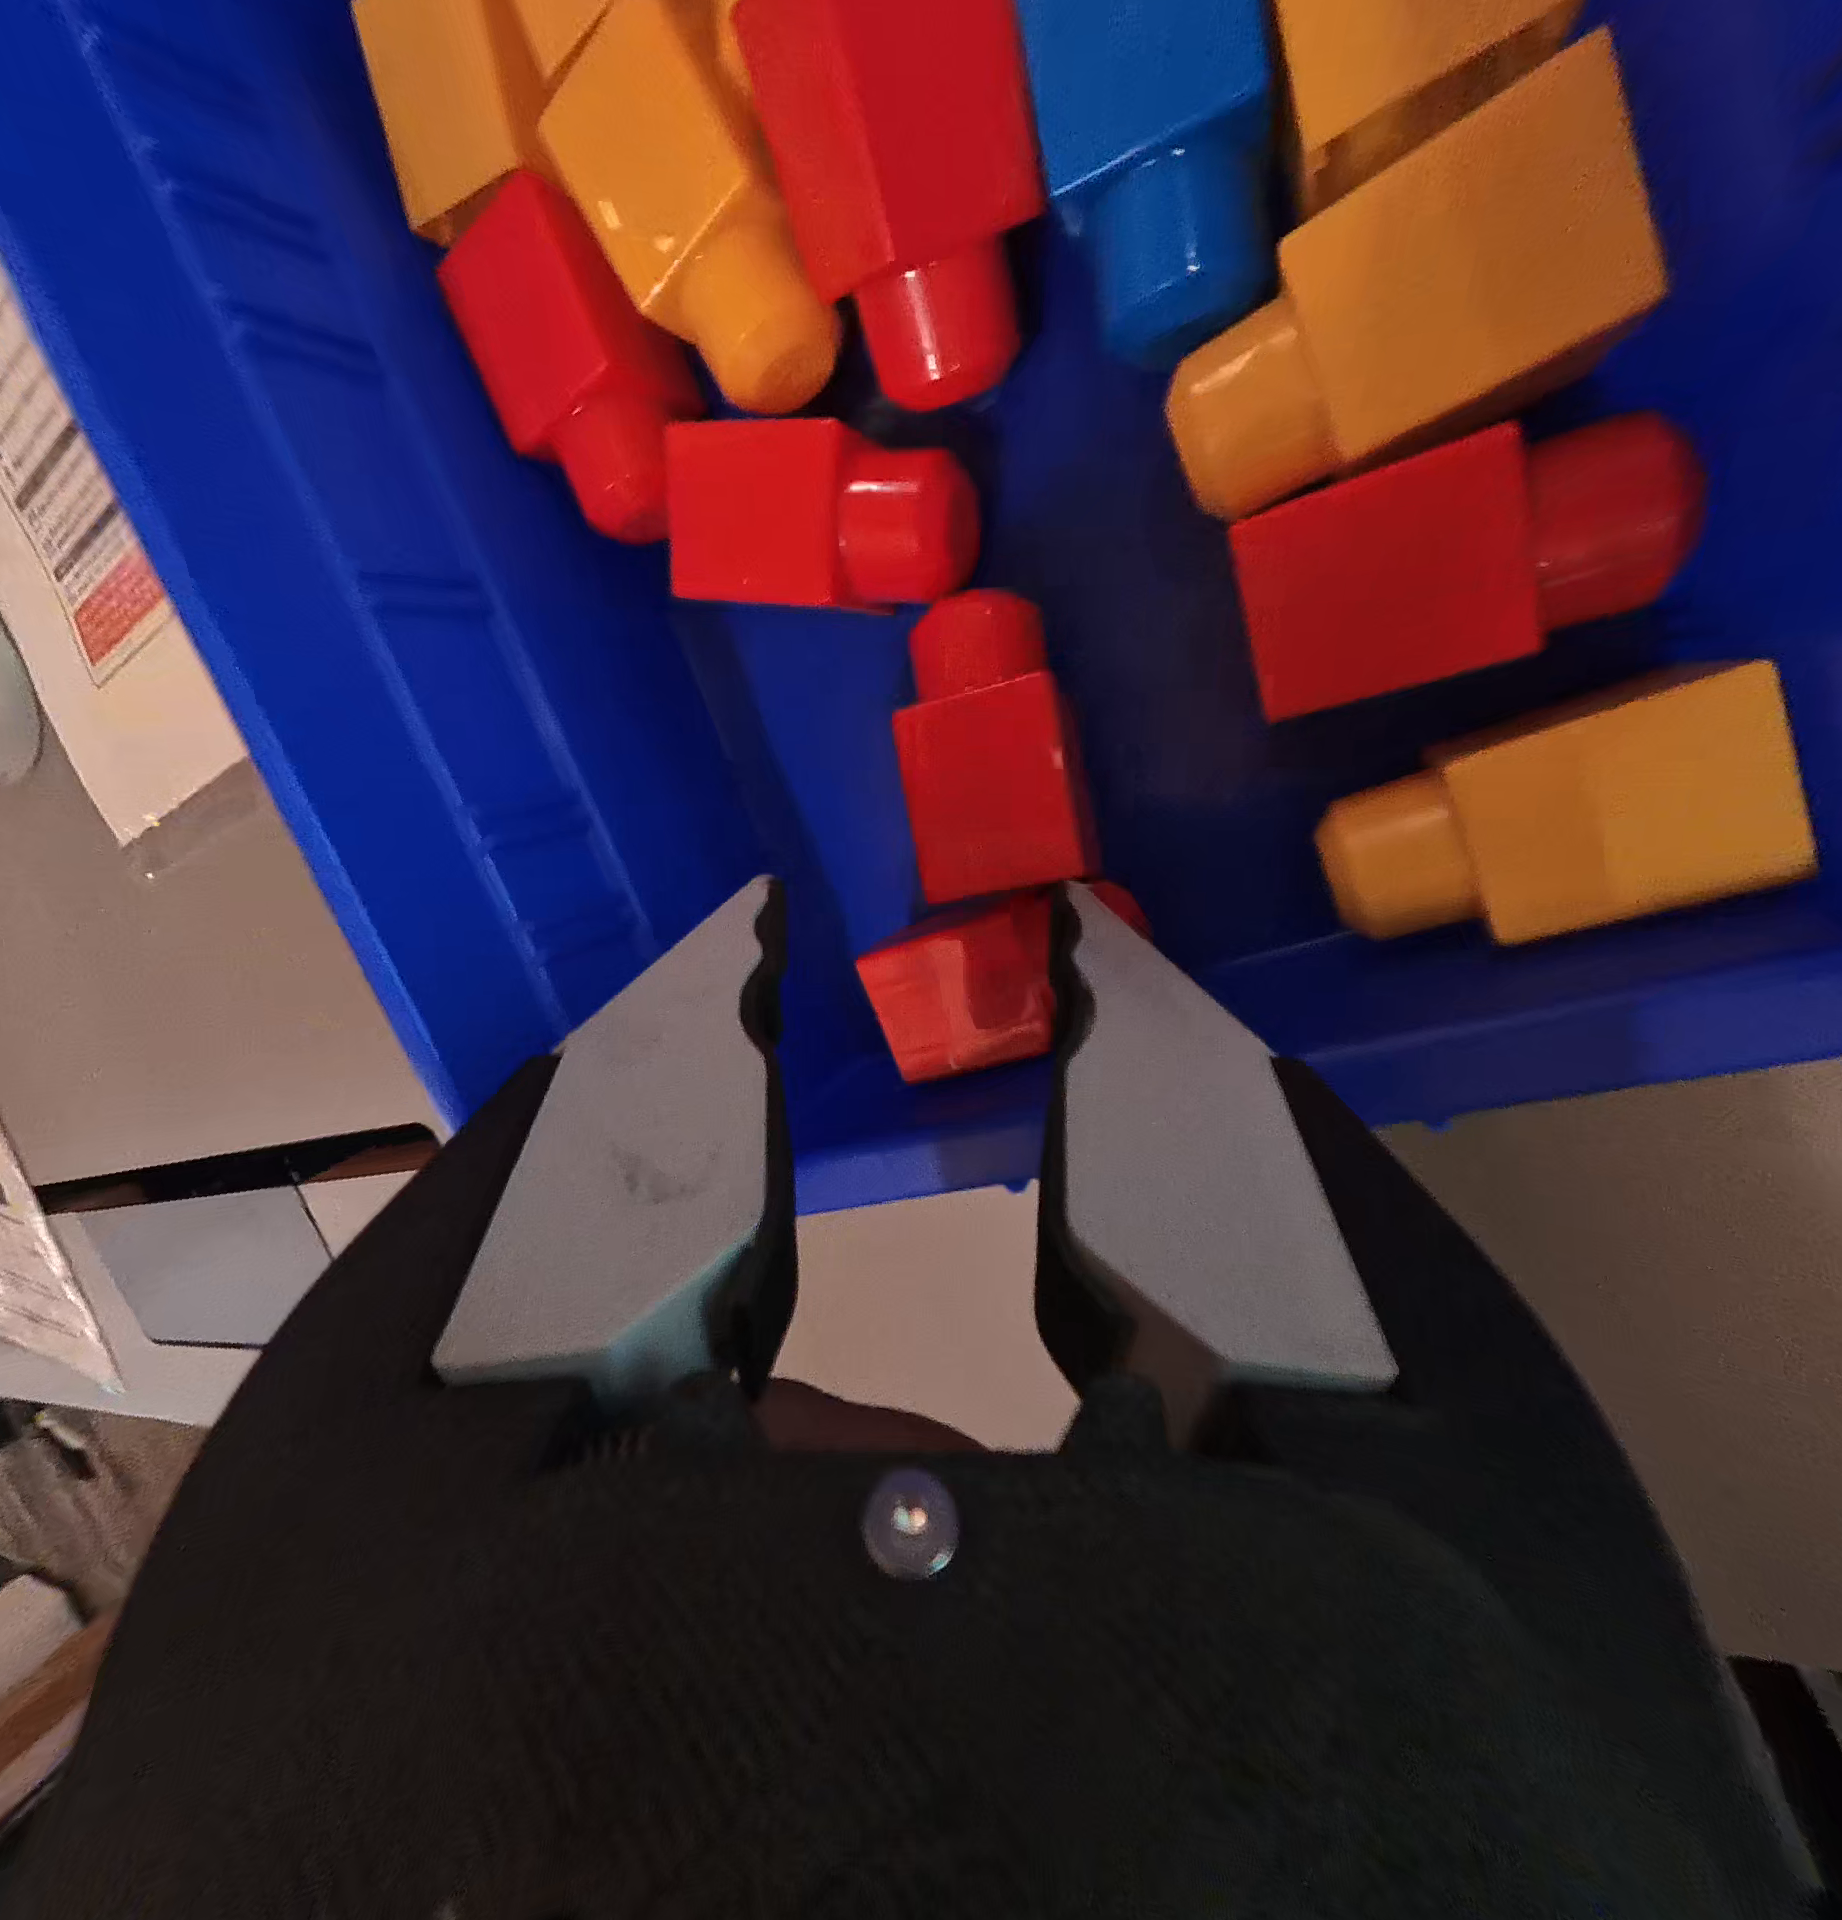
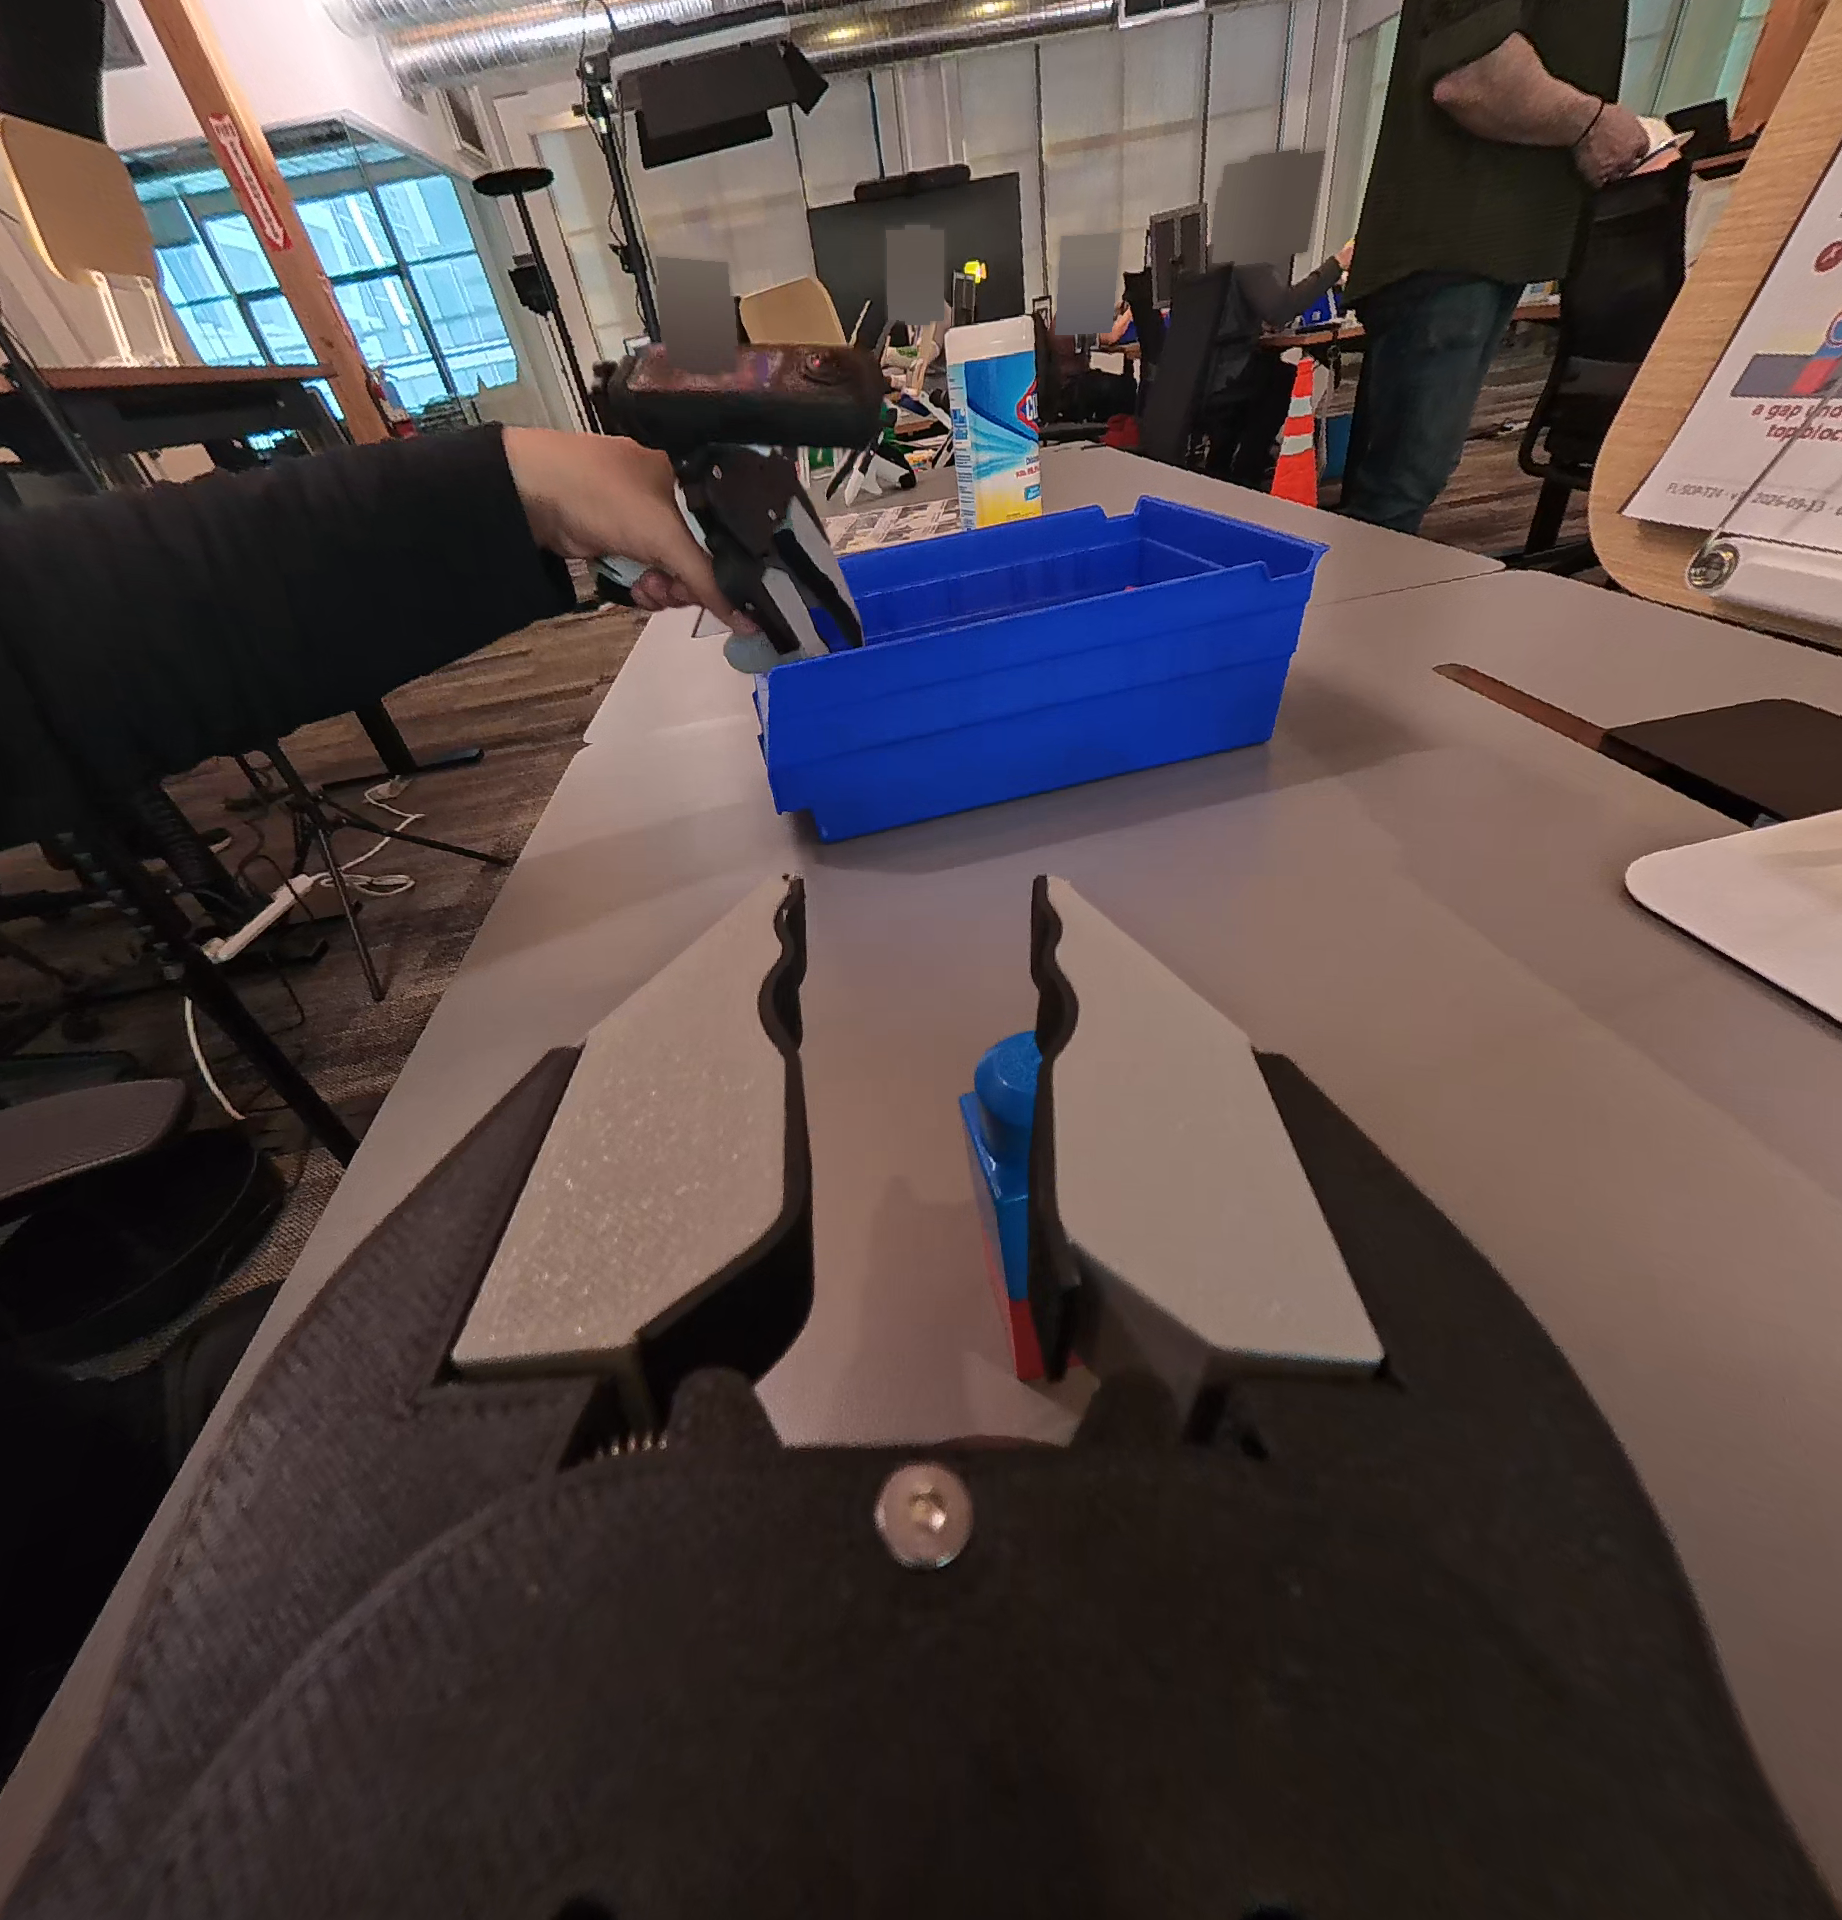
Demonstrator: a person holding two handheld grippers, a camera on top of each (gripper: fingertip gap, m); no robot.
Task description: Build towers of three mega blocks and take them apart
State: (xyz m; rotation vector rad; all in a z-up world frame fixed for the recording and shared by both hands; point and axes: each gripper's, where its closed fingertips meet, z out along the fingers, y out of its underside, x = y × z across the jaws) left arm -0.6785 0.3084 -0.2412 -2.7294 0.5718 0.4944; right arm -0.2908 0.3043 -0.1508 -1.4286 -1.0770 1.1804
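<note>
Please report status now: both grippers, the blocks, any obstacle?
Left gripper open over blue bin, nearest red block. Right gripper open beside blue-on-red stack. No obstacle seen.

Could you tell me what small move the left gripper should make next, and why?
Probably shift a little to its right and lower, then close. The left gripper is open above the near end of the blue bin, and the nearest red block lies against the right finger rather than centred in the gap. Meanwhile the right gripper waits open by a blue-on-red stack on the table.
</note>
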